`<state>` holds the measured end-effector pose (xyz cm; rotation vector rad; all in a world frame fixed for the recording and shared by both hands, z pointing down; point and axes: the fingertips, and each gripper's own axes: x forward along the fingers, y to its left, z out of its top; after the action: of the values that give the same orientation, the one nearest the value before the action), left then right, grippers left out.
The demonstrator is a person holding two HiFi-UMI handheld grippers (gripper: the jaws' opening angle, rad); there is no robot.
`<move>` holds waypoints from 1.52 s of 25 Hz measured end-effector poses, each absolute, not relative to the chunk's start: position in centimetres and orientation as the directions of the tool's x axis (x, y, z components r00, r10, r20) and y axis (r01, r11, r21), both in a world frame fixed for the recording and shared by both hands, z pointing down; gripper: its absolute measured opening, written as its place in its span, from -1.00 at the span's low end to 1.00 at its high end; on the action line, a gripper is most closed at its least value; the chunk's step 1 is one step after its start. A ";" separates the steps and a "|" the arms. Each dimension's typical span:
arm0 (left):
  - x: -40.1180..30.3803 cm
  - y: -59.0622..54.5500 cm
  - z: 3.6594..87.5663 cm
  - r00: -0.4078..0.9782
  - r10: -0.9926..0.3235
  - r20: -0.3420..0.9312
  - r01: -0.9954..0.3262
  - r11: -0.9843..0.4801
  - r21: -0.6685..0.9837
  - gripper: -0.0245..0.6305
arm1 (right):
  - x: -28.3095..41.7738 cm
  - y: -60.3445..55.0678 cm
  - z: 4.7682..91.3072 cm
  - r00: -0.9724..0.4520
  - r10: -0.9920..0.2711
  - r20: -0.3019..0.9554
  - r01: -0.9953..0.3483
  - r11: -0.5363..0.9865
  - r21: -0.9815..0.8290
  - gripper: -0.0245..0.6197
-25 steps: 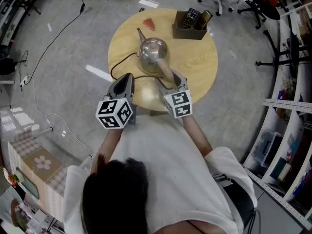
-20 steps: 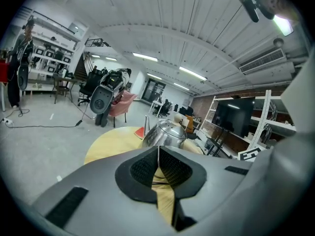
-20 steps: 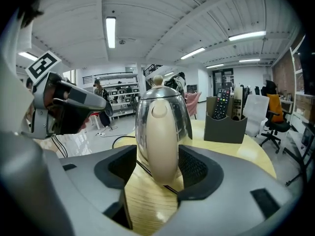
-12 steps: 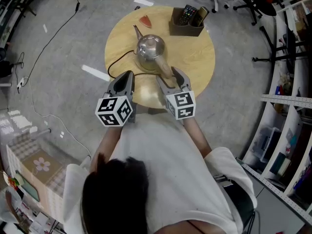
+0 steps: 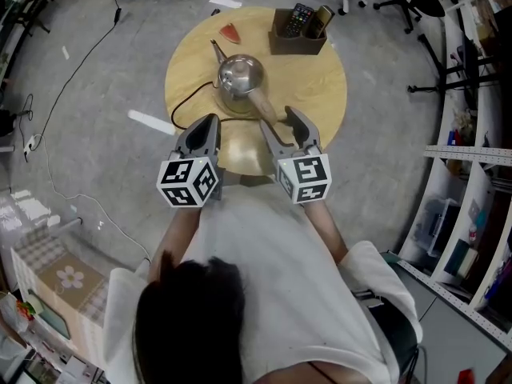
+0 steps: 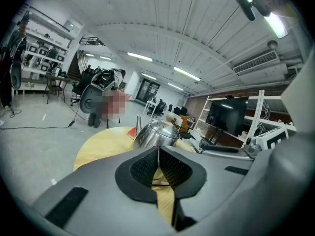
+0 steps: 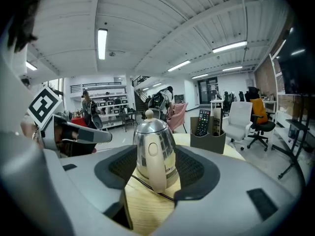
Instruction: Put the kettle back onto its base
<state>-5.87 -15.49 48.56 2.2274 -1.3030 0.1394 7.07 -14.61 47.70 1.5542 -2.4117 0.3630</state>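
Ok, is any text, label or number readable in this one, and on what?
No text can be read in any view.
Kettle: small dark print low on the body, too blurred to read.
Remote in the holder: button markings too small to read.
Marker cubes: black-and-white square patterns only, no words.

Head view overhead; gripper views (low, near) share the kettle (image 7: pixel 153 146).
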 end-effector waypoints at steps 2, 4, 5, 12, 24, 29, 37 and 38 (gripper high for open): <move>-5.6 -15.4 48.4 0.533 -0.771 0.348 -0.829 -0.396 0.395 -0.83 | 7.0 -14.4 46.9 -0.397 -0.855 0.334 -0.914 0.403 -0.054 -0.13; -5.3 -15.3 48.2 0.544 -0.766 0.342 -0.825 -0.414 0.385 -0.83 | 6.8 -14.2 46.0 -0.393 -0.865 0.313 -0.915 0.402 -0.038 -0.13; -5.2 -15.3 48.1 0.549 -0.765 0.338 -0.823 -0.422 0.382 -0.83 | 6.7 -14.2 45.6 -0.391 -0.869 0.303 -0.916 0.401 -0.032 -0.14; -4.3 -14.7 46.8 0.578 -0.757 0.306 -0.806 -0.470 0.360 -0.83 | 6.0 -13.6 43.6 -0.364 -0.878 0.310 -0.922 0.386 0.010 -0.35; -3.0 -14.0 45.6 0.599 -0.751 0.276 -0.792 -0.505 0.344 -0.83 | 5.8 -13.1 42.4 -0.364 -0.887 0.284 -0.921 0.387 0.030 -0.68; -2.6 -13.8 45.2 0.601 -0.753 0.269 -0.791 -0.511 0.337 -0.83 | 5.6 -13.2 42.8 -0.363 -0.886 0.288 -0.925 0.380 0.004 -0.79; -2.2 -13.9 44.9 0.604 -0.750 0.268 -0.789 -0.516 0.332 -0.83 | 5.7 -13.2 43.3 -0.352 -0.889 0.293 -0.931 0.366 -0.008 -0.83; -2.1 -13.9 44.9 0.604 -0.750 0.270 -0.789 -0.516 0.333 -0.83 | 5.8 -13.2 43.3 -0.349 -0.889 0.295 -0.932 0.363 -0.008 -0.84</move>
<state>-2.10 -13.88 44.91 2.4114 -1.2271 0.1270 5.76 -13.23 43.31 1.6278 -2.3853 0.2561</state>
